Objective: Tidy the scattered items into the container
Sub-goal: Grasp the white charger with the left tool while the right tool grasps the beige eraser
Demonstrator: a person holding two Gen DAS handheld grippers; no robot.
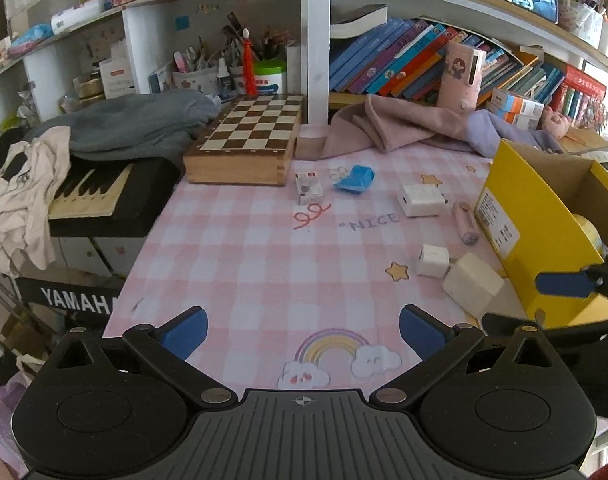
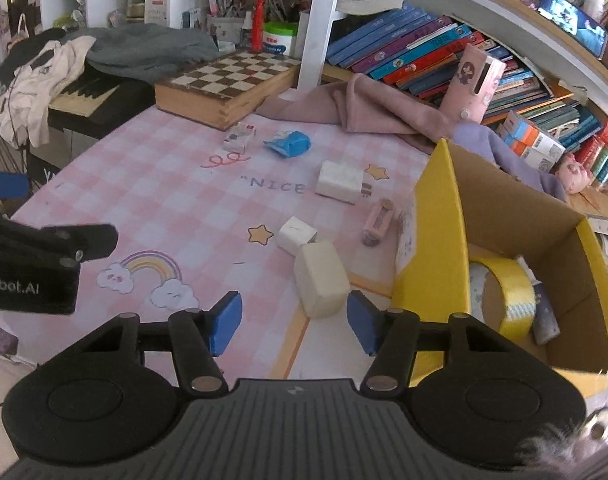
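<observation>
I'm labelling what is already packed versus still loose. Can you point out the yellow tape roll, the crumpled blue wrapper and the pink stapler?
yellow tape roll [image 2: 518, 294]: right wrist view, on its outer yellow band.
crumpled blue wrapper [image 2: 291, 143]: right wrist view, middle of the blue crumple.
pink stapler [image 2: 378, 218]: right wrist view, on its pink top.

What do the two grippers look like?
Both are matte black with ribbed housings, round side discs and silver pivot screws. The left gripper and right gripper each carry blue fingers. White "Robot.AI" lettering marks the left one's side. No cables or sleeves visible.
</observation>
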